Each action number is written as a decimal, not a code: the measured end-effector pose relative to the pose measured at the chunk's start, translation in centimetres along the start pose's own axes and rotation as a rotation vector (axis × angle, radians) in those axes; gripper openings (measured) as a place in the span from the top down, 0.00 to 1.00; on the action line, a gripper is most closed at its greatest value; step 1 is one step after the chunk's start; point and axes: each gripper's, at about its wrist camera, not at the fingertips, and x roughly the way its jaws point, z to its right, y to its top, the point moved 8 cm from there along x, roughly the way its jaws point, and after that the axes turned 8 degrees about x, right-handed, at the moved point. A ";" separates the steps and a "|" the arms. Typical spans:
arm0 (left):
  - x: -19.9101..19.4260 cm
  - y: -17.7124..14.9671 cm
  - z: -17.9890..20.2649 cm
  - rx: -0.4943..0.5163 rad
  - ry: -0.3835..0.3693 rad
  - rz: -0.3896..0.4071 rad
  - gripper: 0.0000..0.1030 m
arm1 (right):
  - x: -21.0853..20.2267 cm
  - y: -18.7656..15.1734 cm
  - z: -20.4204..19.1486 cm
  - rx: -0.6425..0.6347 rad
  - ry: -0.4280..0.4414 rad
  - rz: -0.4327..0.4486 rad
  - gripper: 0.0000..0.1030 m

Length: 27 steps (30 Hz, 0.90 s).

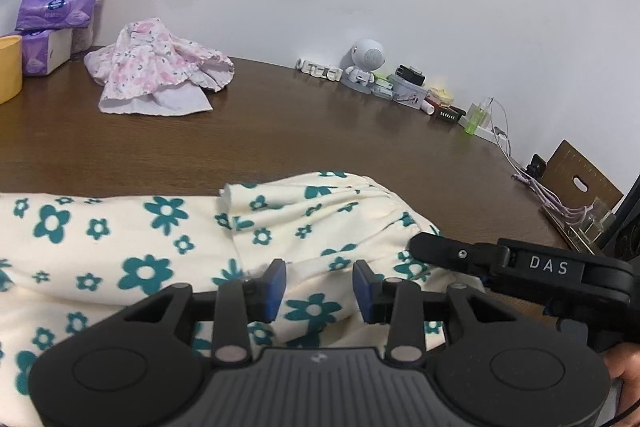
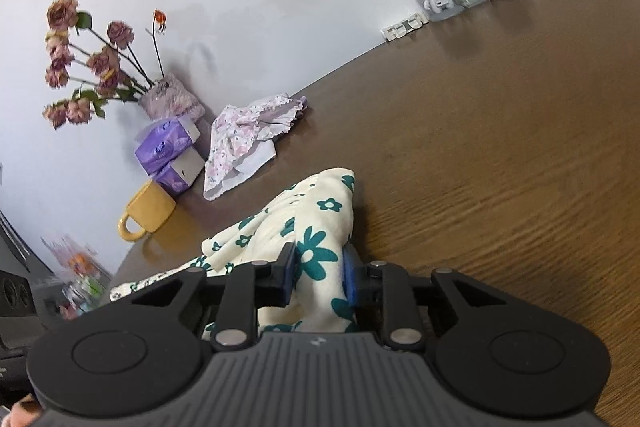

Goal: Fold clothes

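A cream garment with teal flowers [image 1: 160, 247] lies spread over the near part of the brown table [image 1: 320, 131]. My left gripper [image 1: 320, 287] hovers low over it, its blue pads [image 1: 276, 287] apart and not pressing on the cloth. From the right, my right gripper [image 1: 420, 247] reaches onto the garment's gathered edge. In the right wrist view the right gripper [image 2: 319, 275] is shut on a bunched fold of the cream garment [image 2: 320, 203], which is lifted off the table [image 2: 500, 147] there. A person's hand shows at the lower corners.
A crumpled pink floral garment [image 1: 160, 75] lies at the back left. Beside it stand a yellow mug [image 2: 148, 211], purple tissue packs [image 1: 56, 7] and a vase of dried flowers [image 2: 168, 99]. A white robot figure [image 1: 364, 63], small boxes and cables [image 1: 560, 203] line the wall.
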 end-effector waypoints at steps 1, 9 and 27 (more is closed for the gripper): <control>-0.2 0.1 -0.2 -0.004 0.002 0.006 0.66 | -0.1 0.2 -0.1 -0.012 -0.008 -0.002 0.78; 0.4 0.5 -0.5 0.032 -0.010 -0.011 0.74 | -1.0 1.5 -2.0 -0.099 -0.078 0.014 0.78; -1.4 -2.2 4.2 0.524 -0.061 0.001 0.65 | -1.6 1.4 -4.8 -0.179 -0.143 0.059 0.78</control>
